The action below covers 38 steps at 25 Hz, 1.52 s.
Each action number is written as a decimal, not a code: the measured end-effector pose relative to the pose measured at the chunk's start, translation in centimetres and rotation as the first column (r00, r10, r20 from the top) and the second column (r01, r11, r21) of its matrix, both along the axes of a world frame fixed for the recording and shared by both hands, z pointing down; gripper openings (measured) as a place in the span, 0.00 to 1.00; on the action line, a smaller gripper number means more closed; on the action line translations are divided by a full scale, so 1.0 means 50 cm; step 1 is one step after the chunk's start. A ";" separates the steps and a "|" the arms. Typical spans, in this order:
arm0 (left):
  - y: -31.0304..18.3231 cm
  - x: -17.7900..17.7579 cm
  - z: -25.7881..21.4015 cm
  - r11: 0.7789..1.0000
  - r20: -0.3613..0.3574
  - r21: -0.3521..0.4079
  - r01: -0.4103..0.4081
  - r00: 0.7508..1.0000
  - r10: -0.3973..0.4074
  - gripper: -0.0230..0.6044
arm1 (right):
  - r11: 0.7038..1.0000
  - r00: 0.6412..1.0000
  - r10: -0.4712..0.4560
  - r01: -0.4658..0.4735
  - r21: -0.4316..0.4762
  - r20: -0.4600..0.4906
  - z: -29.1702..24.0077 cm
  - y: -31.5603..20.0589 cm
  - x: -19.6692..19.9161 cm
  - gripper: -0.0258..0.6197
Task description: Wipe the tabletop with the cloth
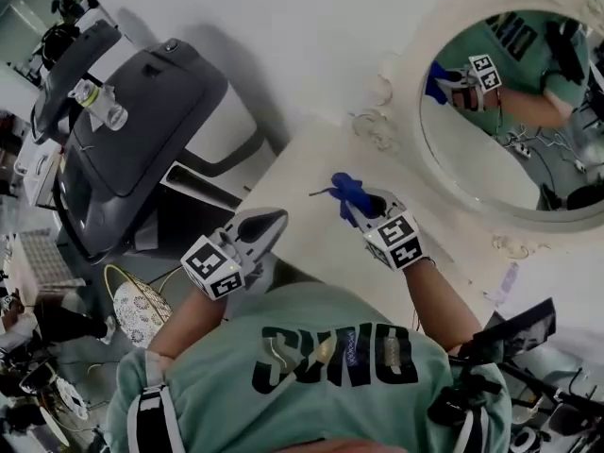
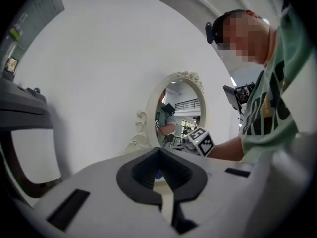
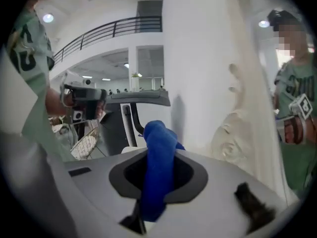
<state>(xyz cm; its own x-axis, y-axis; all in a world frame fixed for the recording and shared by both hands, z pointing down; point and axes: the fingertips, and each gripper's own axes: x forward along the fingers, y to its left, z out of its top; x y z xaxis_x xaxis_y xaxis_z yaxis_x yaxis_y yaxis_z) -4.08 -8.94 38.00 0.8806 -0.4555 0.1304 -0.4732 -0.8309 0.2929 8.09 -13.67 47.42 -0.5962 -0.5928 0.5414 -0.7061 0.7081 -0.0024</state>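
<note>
The person's right gripper was clamped on a bright blue, bunched-up cloth, which stuck out past the jaw tips over the far part of the pale cream tabletop, toward the oval mirror in its ornate white frame at the right. In the right gripper view the cloth filled the gap between the jaws of that gripper, folded into a thick roll (whether its free end touched the tabletop could not be told). The left gripper hovered at the near left edge of the tabletop, well apart from the cloth; its own view showed the jaws of this gripper drawn together to a thin seam with nothing held between them. A dark grey treadmill stood to the left of the table, and a white wire basket sat on the floor nearer the person.
</note>
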 end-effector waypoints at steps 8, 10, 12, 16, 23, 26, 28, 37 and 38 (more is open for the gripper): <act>-0.088 -0.255 0.060 0.994 0.028 0.013 0.107 0.994 -0.107 0.04 | 0.996 0.901 -0.034 -0.003 -0.084 -0.432 0.185 -0.421 -0.202 0.14; -0.108 -0.304 0.077 0.994 0.024 0.006 0.111 0.993 -0.111 0.04 | 0.991 0.834 -0.016 -0.061 -0.121 -0.551 0.256 -0.519 -0.196 0.14; -0.116 -0.344 0.088 0.993 -0.002 -0.016 0.118 0.993 -0.118 0.04 | 0.979 0.736 -0.034 -0.112 -0.170 -0.677 0.334 -0.583 -0.178 0.14; -0.129 -0.399 0.099 0.991 -0.046 -0.037 0.129 0.990 -0.131 0.04 | 0.939 0.588 -0.080 -0.227 -0.260 -0.805 0.462 -0.641 -0.146 0.14; -0.137 -0.459 0.151 0.982 -0.065 -0.109 0.156 0.984 -0.164 0.04 | 0.906 0.544 -0.008 -0.350 -0.236 -0.839 0.511 -0.683 -0.115 0.13; -0.132 -0.453 0.157 0.984 -0.067 -0.111 0.143 0.986 -0.151 0.04 | 0.919 0.567 -0.030 -0.308 -0.245 -0.823 0.509 -0.658 -0.138 0.13; -0.129 -0.440 0.153 0.986 -0.073 -0.100 0.131 0.988 -0.139 0.04 | 0.936 0.598 -0.072 -0.235 -0.261 -0.798 0.507 -0.613 -0.189 0.13; -0.052 -0.341 0.103 0.991 -0.096 -0.034 0.132 0.986 -0.135 0.04 | 0.864 0.655 -0.500 0.333 -0.378 -0.566 0.489 -0.152 -0.563 0.13; -0.037 -0.329 0.106 0.989 -0.082 -0.039 0.142 0.986 -0.145 0.04 | 0.848 0.644 -0.529 0.380 -0.370 -0.553 0.486 -0.112 -0.583 0.13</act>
<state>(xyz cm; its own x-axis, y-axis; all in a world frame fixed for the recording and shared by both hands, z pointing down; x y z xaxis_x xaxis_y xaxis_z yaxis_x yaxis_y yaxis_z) -20.56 -10.80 43.29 0.8150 -0.5746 0.0749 -0.5590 -0.7456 0.3629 -21.05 -19.28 71.71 -0.2491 -0.1718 0.9531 -0.1873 0.9741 0.1267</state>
